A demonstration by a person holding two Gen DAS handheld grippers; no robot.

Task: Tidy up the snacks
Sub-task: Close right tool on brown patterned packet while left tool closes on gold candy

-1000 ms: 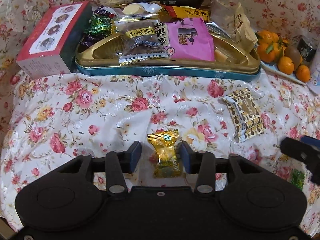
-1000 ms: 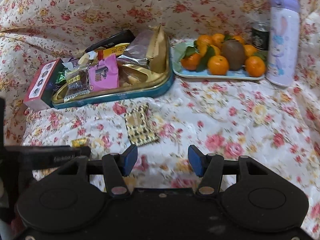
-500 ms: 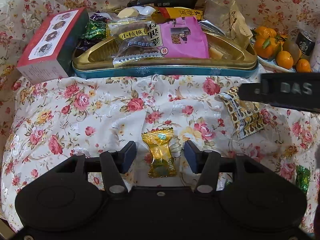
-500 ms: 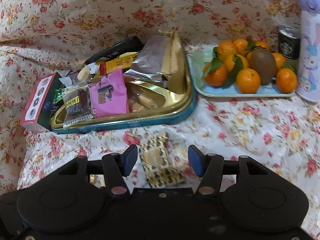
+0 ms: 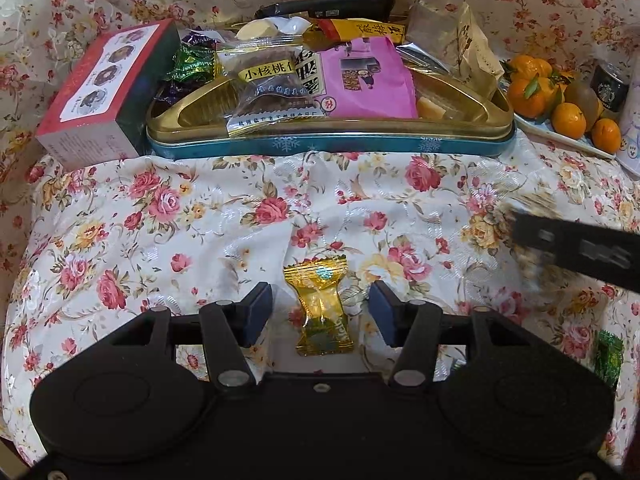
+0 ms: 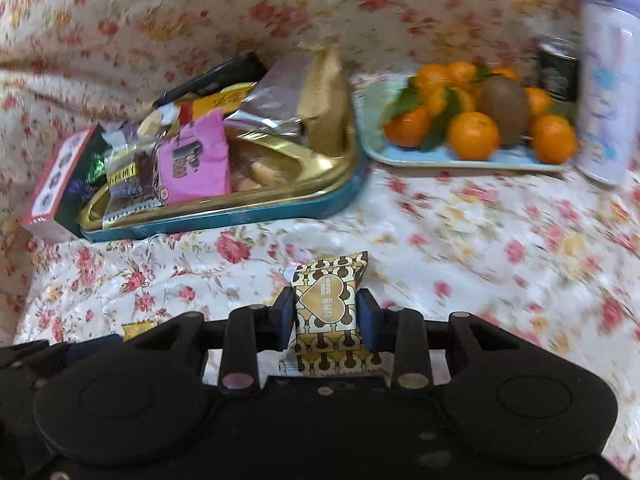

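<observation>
Right gripper now clamping patterned packet, background blurred

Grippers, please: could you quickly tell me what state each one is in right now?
Left gripper: open, jaws either side of the gold candy, not touching it.
Right gripper: closed on the patterned gold-and-brown snack packet.

I see a shiny gold candy wrapper on the white cloth with pink and yellow roses. My black hand-held gripper has a gold-and-brown patterned packet. The tin tray is gold inside, teal outside.
</observation>
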